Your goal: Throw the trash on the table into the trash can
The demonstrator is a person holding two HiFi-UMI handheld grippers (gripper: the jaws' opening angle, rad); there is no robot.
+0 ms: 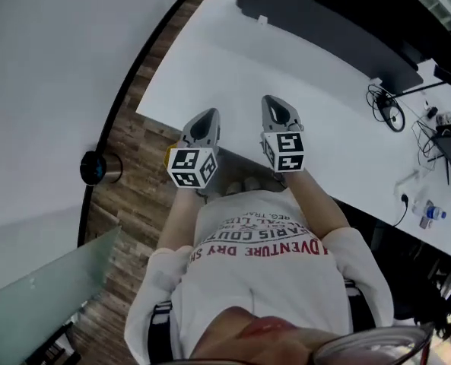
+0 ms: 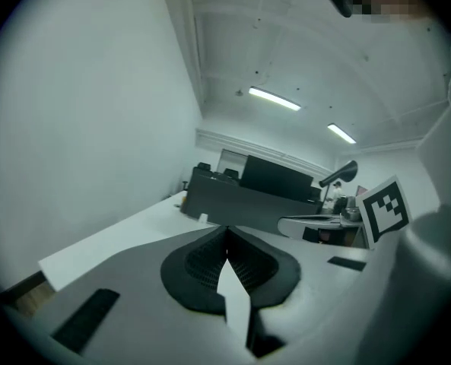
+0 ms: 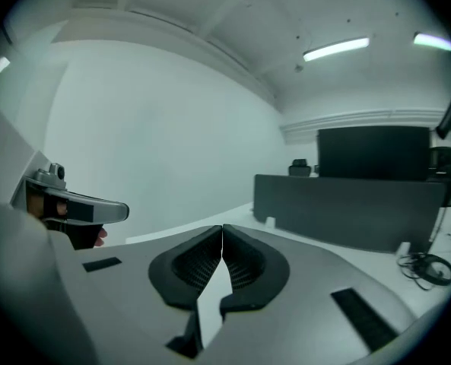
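Holding both tools raised and about level at the near edge of the table (image 1: 233, 59). Left gripper (image 2: 227, 230): jaws pressed together, pads meeting along one line, nothing between them. Right gripper (image 3: 223, 228): the same, shut and empty. Trash: I see none on the white top in any view. The can (image 1: 101, 168) stands on the wood floor, off the table's left corner and well apart from both tools. Judgement: with neither tool carrying anything, the step in hand is either finding a next piece or ending the run. To do it well, I should scan the whole top first, the far side by the partition (image 1: 316, 21) included. Then I would spread the jaws of one tool before lowering it, and carry any catch left and down to the can rather than tossing from here. Views compared: only the head view shows the can, the floor, and the cables (image 1: 389, 112) and bottle (image 1: 430, 213) at the table's right end. Both gripper views look out across the top to the partition, the wall and the ceiling lights, and each catches the other tool at its edge. Pad contact reads clearly only in the gripper views.
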